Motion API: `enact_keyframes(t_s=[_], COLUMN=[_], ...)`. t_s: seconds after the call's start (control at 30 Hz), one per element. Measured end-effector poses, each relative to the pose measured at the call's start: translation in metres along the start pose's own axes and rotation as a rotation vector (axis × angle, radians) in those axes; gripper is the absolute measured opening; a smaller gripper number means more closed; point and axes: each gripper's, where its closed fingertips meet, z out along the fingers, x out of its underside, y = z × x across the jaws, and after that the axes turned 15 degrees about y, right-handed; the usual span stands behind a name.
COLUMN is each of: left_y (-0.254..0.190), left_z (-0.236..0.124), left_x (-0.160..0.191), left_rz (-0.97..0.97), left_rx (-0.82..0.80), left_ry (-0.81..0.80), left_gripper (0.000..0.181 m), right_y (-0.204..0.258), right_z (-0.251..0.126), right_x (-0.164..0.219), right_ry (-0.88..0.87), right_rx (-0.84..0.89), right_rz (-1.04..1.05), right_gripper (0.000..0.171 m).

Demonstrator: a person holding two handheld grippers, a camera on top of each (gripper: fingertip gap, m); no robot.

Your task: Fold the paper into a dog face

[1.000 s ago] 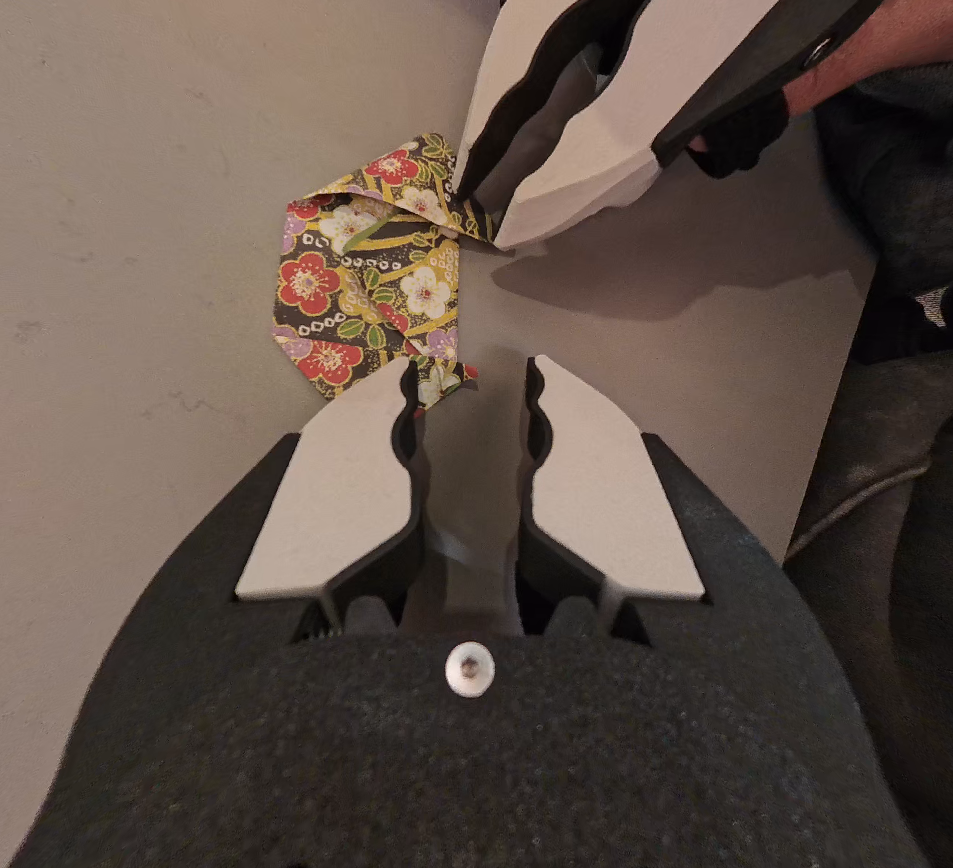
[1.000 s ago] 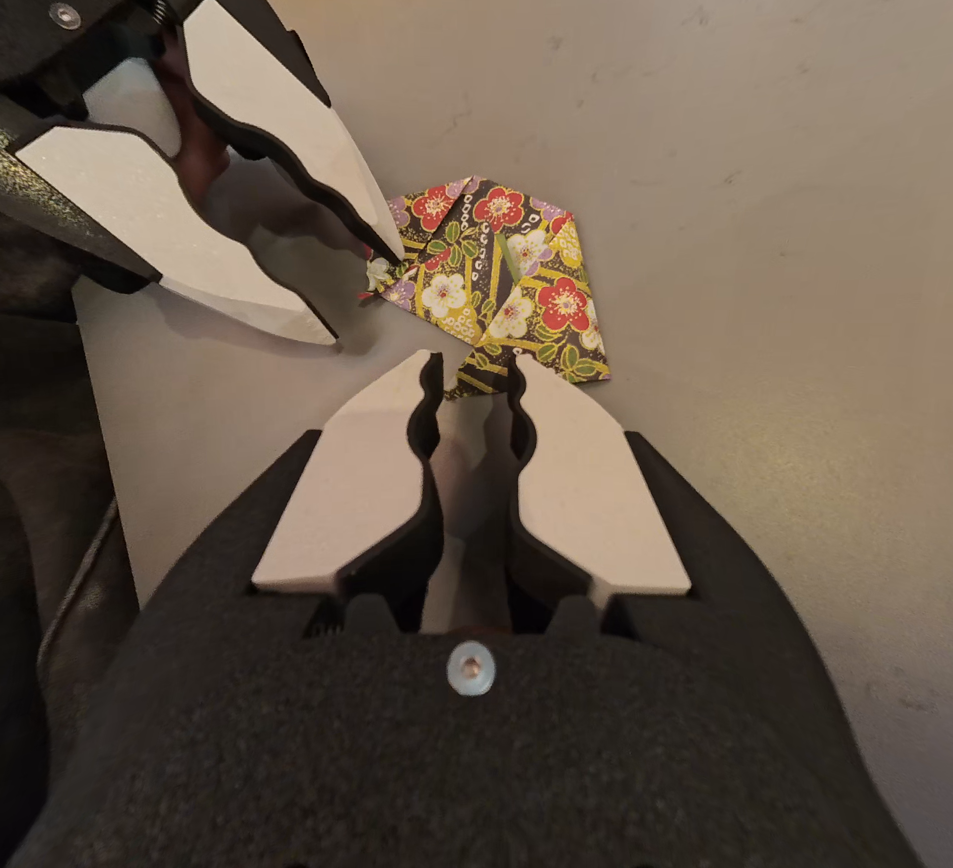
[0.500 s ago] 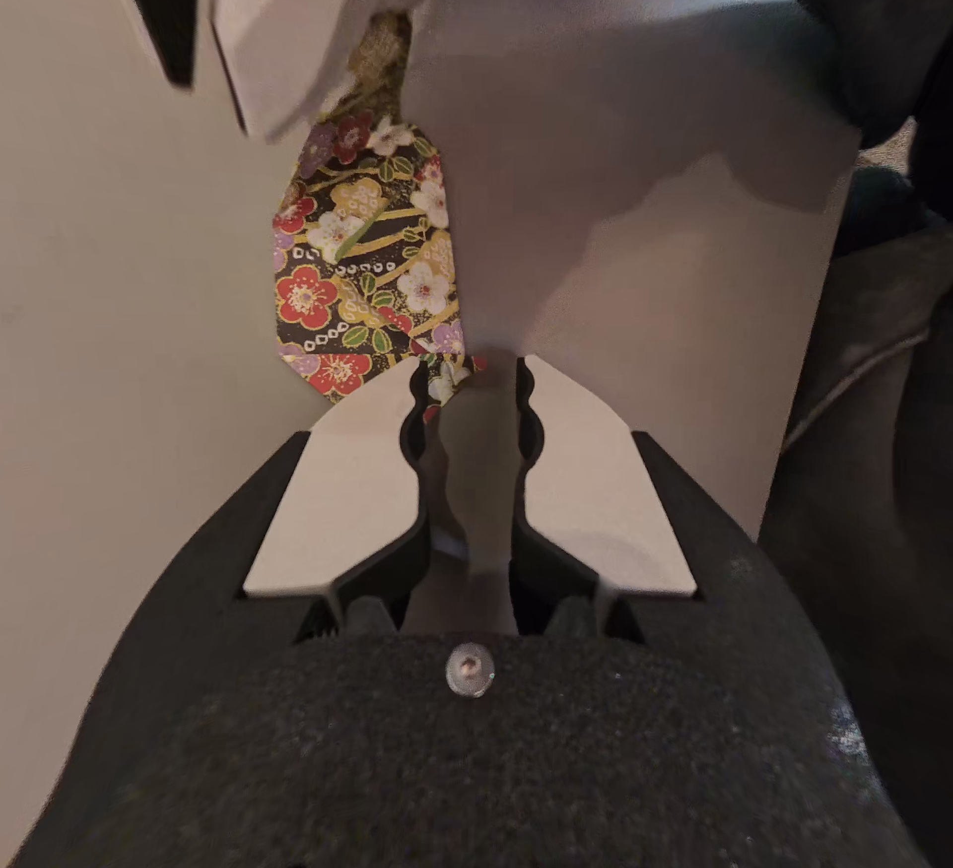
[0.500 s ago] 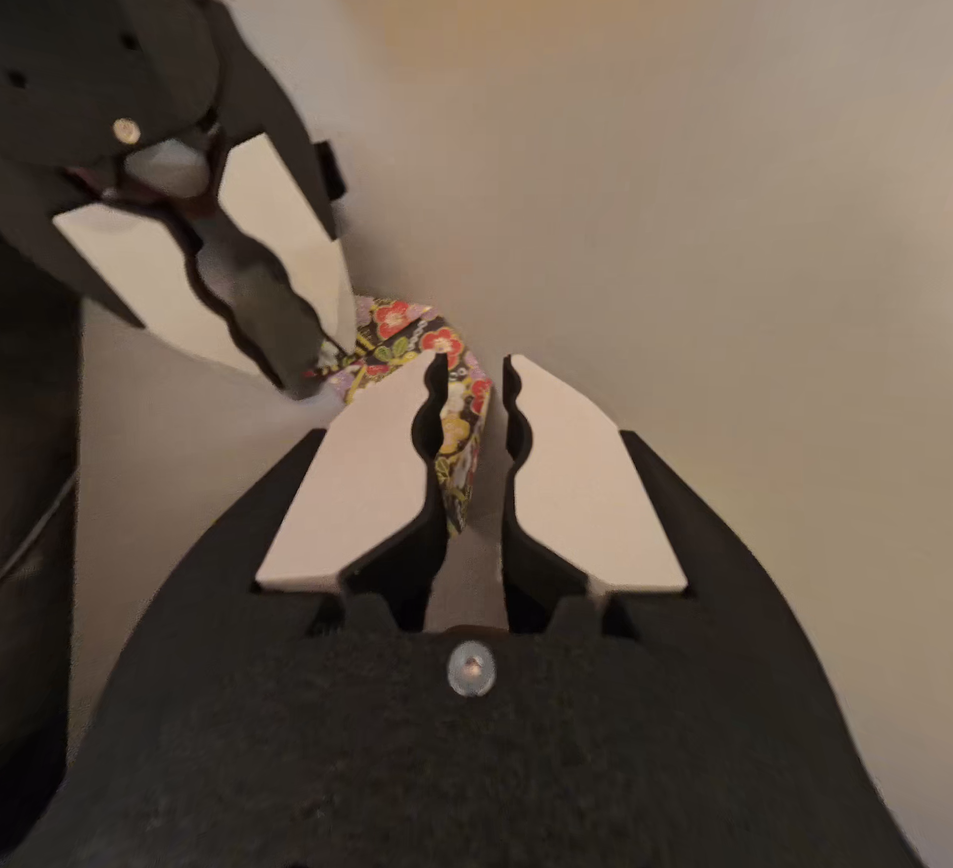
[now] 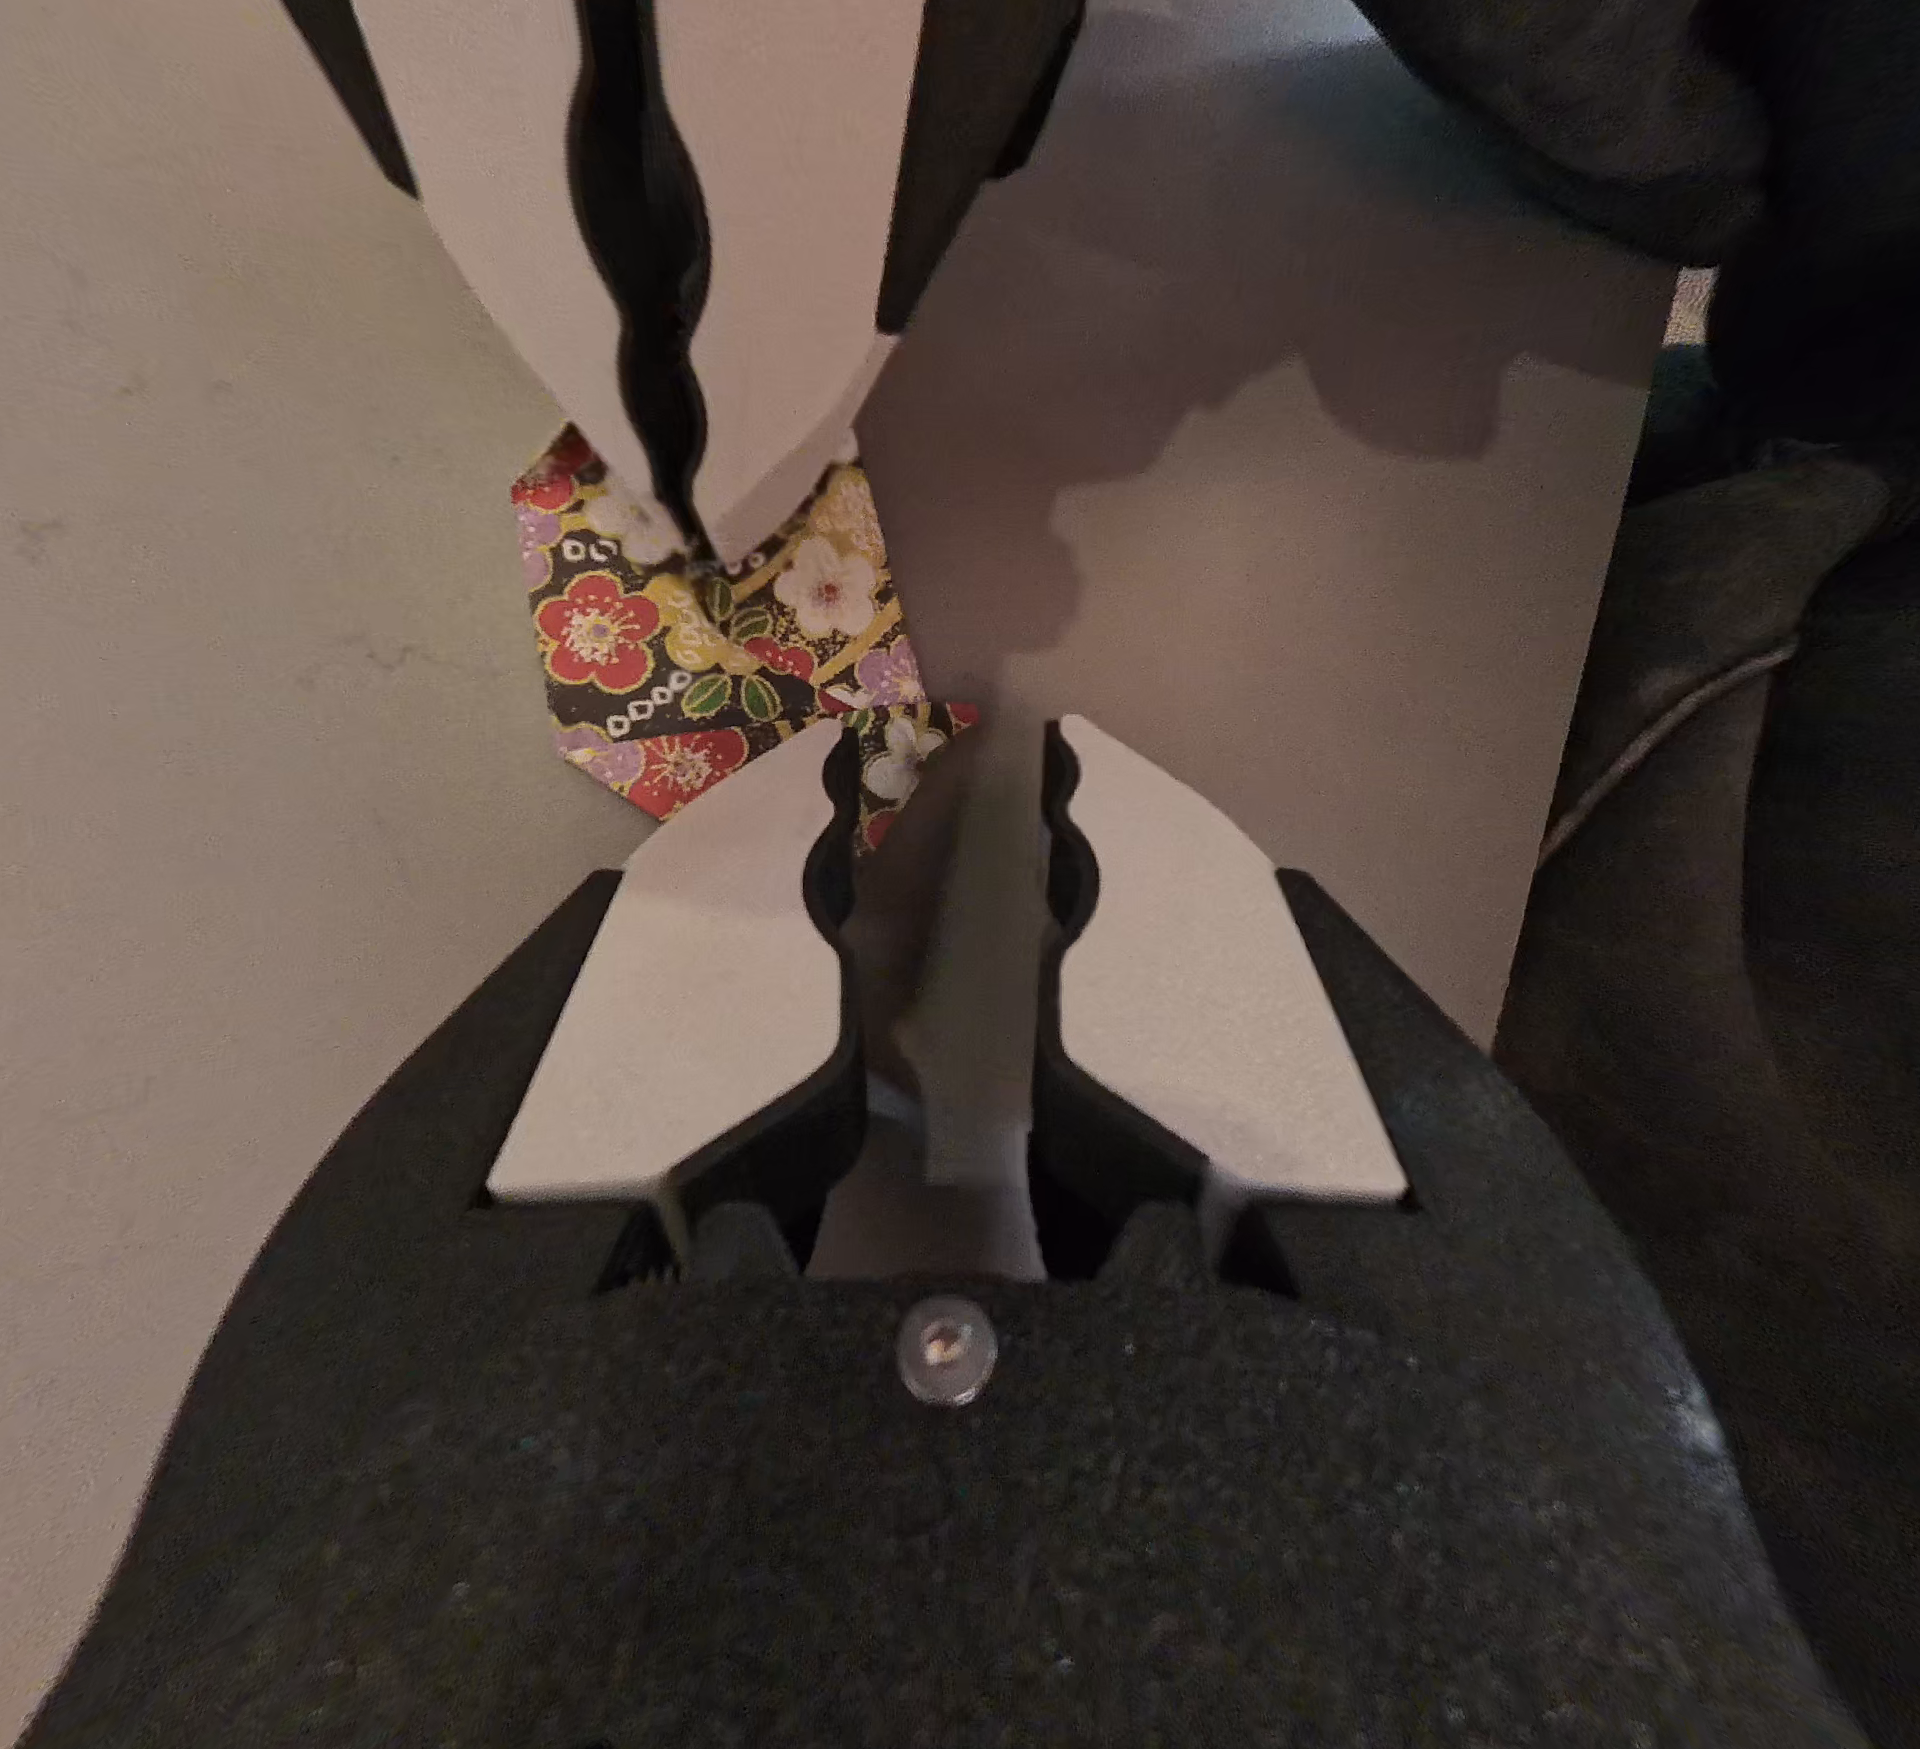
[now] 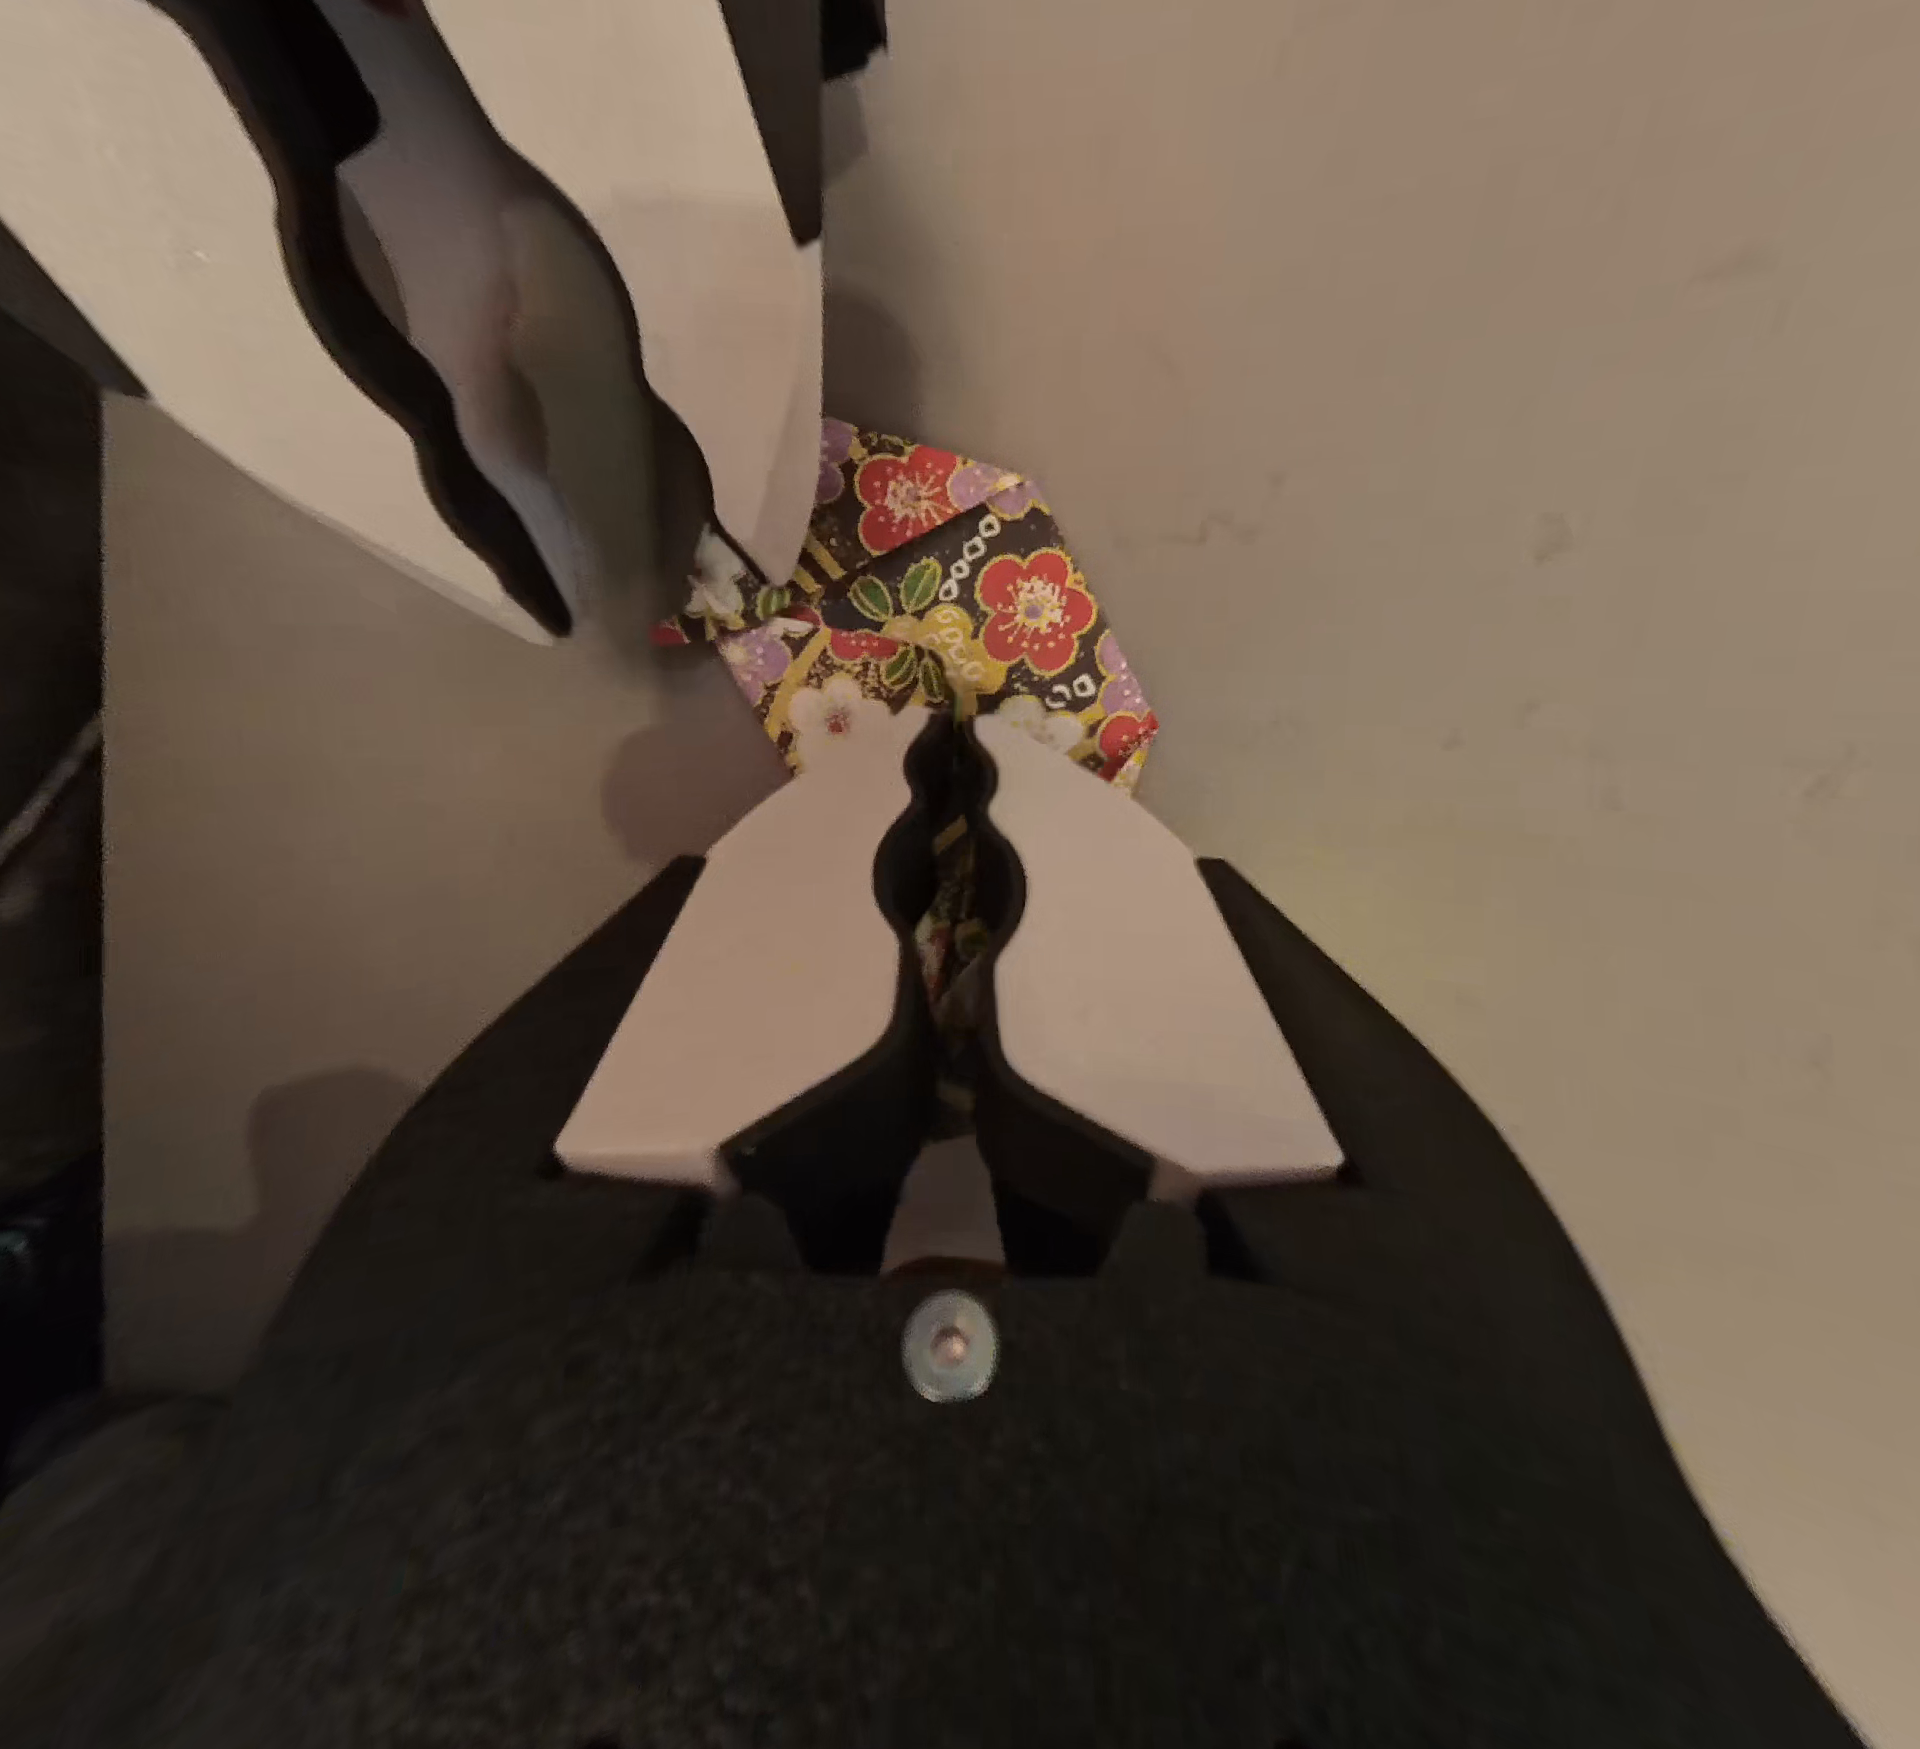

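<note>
The folded flower-patterned paper (image 5: 644, 629) lies on the grey table (image 5: 208, 764). In the left wrist view my left gripper (image 5: 951, 743) is open. The paper's small corner tip lies between its jaws beside the left finger (image 5: 727, 868), and nothing is pinched. My right gripper (image 5: 691, 546) comes down from the top and is shut on the paper's far edge. In the right wrist view the right gripper (image 6: 951, 728) is shut on a raised flap of the paper (image 6: 1029, 608), which shows between its pads. The open left gripper (image 6: 665, 593) touches the paper's corner with one fingertip (image 6: 774, 546).
The table's edge (image 5: 1558, 660) runs down the right of the left wrist view, with a person's dark clothing (image 5: 1766, 868) beyond it. Dark clothing (image 6: 42, 764) also shows at the left edge of the right wrist view. Bare table (image 6: 1455, 452) lies to the right of the paper. About 6 centimeters separates my left fingertips from my right.
My right gripper moved over the paper's edge and closed on it, lifting a flap. My left gripper narrowed a little and stayed at the paper's corner tip.
</note>
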Motion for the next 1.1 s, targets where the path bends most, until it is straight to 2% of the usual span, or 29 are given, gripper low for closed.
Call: enact_keyframes(t_s=[0.1,0.2,0.3,0.37,0.47,0.57,0.67,0.73,0.93,1.1], left_y=[-0.002,0.001,0.007,0.012,0.021,0.019,0.015,0.011,0.010,0.015], left_z=[-0.019,-0.056,-0.096,-0.110,-0.102,-0.082,-0.066,-0.059,-0.056,-0.054], left_x=[-0.008,-0.020,-0.024,-0.021,-0.014,-0.011,-0.010,-0.010,-0.012,-0.008], left_rz=[-0.021,-0.051,-0.089,-0.110,-0.139,-0.140,-0.118,-0.099,-0.103,-0.114], left_rx=[0.006,-0.029,-0.088,-0.110,-0.123,-0.095,-0.110,-0.111,-0.108,-0.123], left_ry=[-0.095,-0.287,-0.495,-0.571,-0.540,-0.469,-0.404,-0.378,-0.369,-0.352], left_gripper=[0.039,0.040,0.040,0.040,0.040,0.040,0.040,0.040,0.040,0.040], right_y=[0.000,-0.009,-0.024,-0.037,-0.051,-0.054,-0.052,-0.060,-0.099,-0.107], right_z=[-0.009,-0.035,-0.085,-0.129,-0.202,-0.270,-0.307,-0.295,-0.192,-0.149], right_x=[0.000,0.004,0.014,0.031,0.079,0.157,0.236,0.283,0.369,0.389], right_ry=[-0.035,-0.106,-0.219,-0.279,-0.323,-0.335,-0.279,-0.192,-0.094,0.018], right_rx=[0.024,0.114,0.277,0.425,0.669,0.884,1.028,1.026,0.805,0.728], right_rz=[0.016,0.103,0.243,0.357,0.537,0.750,0.911,0.996,1.225,1.253], right_gripper=[0.000,0.000,0.000,0.000,0.000,0.000,0.000,0.000,0.000,0.000])
